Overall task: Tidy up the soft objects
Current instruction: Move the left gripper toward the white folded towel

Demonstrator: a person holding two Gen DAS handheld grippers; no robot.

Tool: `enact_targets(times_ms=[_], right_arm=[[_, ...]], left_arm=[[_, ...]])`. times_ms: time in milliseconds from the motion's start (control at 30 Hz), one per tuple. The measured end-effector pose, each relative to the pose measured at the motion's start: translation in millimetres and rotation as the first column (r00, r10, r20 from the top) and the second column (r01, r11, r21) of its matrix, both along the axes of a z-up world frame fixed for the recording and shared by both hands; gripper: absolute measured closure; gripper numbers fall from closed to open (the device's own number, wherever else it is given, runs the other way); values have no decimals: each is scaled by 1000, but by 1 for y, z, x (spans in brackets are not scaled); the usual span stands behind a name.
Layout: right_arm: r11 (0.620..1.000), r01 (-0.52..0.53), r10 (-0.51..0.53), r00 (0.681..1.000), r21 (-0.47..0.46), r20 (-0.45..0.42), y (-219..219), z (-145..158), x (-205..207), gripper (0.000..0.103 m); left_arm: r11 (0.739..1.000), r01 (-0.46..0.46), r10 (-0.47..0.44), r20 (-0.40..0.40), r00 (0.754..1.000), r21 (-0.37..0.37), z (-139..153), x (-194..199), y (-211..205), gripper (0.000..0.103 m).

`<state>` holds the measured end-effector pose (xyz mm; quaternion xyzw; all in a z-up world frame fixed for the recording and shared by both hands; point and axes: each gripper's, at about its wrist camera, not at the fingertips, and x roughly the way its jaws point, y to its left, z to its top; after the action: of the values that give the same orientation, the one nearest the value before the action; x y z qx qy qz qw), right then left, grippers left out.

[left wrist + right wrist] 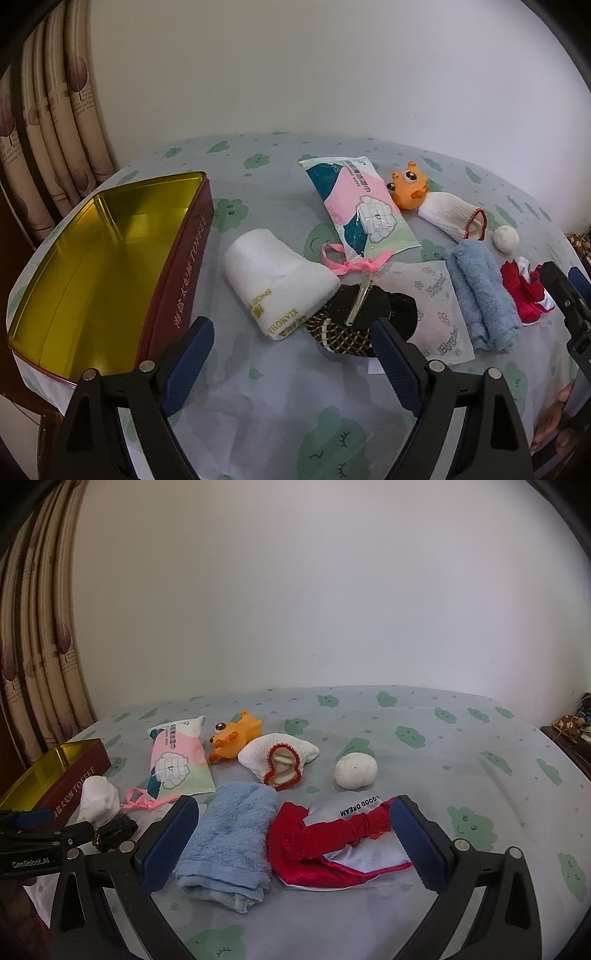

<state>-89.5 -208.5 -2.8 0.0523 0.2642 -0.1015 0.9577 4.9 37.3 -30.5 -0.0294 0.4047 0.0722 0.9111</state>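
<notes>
With the tin (110, 258) waiting empty at frame left, the L gripper (291, 354) & R gripper (295, 834) are being held w/ jaws apart, nothing gripped; the white towel (277, 288) at centre, nearest the tin, is probably best pinched mid-fold.

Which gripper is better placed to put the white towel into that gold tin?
Left. Its open jaws sit nearest the white towel, beside the tin. The right gripper faces the blue towel.

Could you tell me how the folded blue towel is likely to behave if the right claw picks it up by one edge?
The blue towel looks like thick, fluffy terry, so it should be floppy and probably unfold and dangle. It likely grips well, not slippery. Lying flat on the bed sheet, it should not roll. The right claw is open.
</notes>
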Motion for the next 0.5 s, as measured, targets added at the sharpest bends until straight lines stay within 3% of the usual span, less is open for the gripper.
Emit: enact_targets(times_ms=[267,500], right_arm=[[1000,-6,6,1000,4,0,0,-1,-1,0],[999,-19,19,1000,30,2,-3,-3,0,0]], left_arm=[[995,-35,33,-23,999,-95,7,12,16,14],[989,-91,85,-56,995,-120,11,30,27,14]])
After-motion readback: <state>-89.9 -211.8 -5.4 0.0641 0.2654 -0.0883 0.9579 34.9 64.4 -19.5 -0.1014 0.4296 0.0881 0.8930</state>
